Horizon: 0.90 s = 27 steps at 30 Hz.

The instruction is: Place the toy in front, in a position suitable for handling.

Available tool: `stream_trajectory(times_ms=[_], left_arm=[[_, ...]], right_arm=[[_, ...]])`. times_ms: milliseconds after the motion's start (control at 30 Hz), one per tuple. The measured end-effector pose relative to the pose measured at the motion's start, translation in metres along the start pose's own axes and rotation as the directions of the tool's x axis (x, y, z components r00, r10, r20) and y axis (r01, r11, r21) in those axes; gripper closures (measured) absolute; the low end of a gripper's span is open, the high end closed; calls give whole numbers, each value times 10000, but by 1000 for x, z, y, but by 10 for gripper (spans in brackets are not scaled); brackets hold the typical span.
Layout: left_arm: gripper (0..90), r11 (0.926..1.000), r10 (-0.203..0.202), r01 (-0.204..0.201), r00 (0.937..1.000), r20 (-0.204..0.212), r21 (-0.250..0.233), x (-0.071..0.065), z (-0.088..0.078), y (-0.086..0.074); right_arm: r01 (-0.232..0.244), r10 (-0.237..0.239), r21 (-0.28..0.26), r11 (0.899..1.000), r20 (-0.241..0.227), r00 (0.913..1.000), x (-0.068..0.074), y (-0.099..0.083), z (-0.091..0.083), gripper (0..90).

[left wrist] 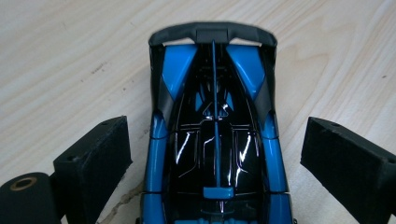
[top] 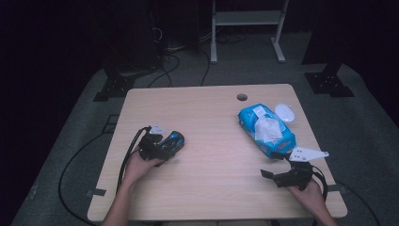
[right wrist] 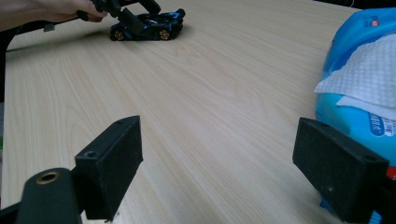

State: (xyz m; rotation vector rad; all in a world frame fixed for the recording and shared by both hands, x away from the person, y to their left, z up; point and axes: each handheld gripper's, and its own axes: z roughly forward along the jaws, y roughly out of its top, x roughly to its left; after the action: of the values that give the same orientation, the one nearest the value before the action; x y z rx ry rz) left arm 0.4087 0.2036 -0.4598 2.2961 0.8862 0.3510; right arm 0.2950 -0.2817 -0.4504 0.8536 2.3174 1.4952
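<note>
Left tool (left wrist: 215, 154) spread wide around a blue and black toy car (left wrist: 215, 135), jaws on either side of the body, not touching it. Car on its wheels on the wooden counter (top: 211, 141), toward the left side, under the left tool (top: 157, 147). Right tool (right wrist: 233, 172) released too, nothing between its jaws, low over the counter just beside a blue pack of wipes (right wrist: 359, 79), well apart from the car (right wrist: 147, 26).

table (top: 211, 141) middle: open | right: wipes pack (top: 266, 129), probably lid (top: 284, 112)
</note>
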Motion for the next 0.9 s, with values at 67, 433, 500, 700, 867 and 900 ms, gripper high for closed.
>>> stream_trajectory(times_ms=[67, 433, 500, 700, 867, 900], left_arm=[[108, 9998, 119, -119, 9999, -6, 147, -1, 1, 0], [254, 9980, 12, -7, 10000, -77, 633, 1, 0, -7], [255, 9972, 28, -20, 9999, -104, 745, 1, 0, -5], [257, 9967, 46, -37, 9999, -106, 816, 0, -1, -5], [258, 9956, 205, -188, 9996, -179, 916, -1, -1, -3], [257, 9956, 207, -190, 9996, -176, 922, -1, -1, -3]], right_arm=[[42, -42, 84, 10000, -10, 10000, 1, 0, 0, 149], [247, -242, 433, 9988, -136, 9996, 5, 0, 6, 152], [333, -326, 510, 9981, -144, 9994, 7, 0, 7, 152], [395, -389, 462, 9982, -150, 9991, 7, 0, 7, 152], [371, -366, 411, 9985, -121, 9993, 8, 0, 6, 153], [362, -358, 400, 9985, -112, 9993, 7, 0, 6, 152]])
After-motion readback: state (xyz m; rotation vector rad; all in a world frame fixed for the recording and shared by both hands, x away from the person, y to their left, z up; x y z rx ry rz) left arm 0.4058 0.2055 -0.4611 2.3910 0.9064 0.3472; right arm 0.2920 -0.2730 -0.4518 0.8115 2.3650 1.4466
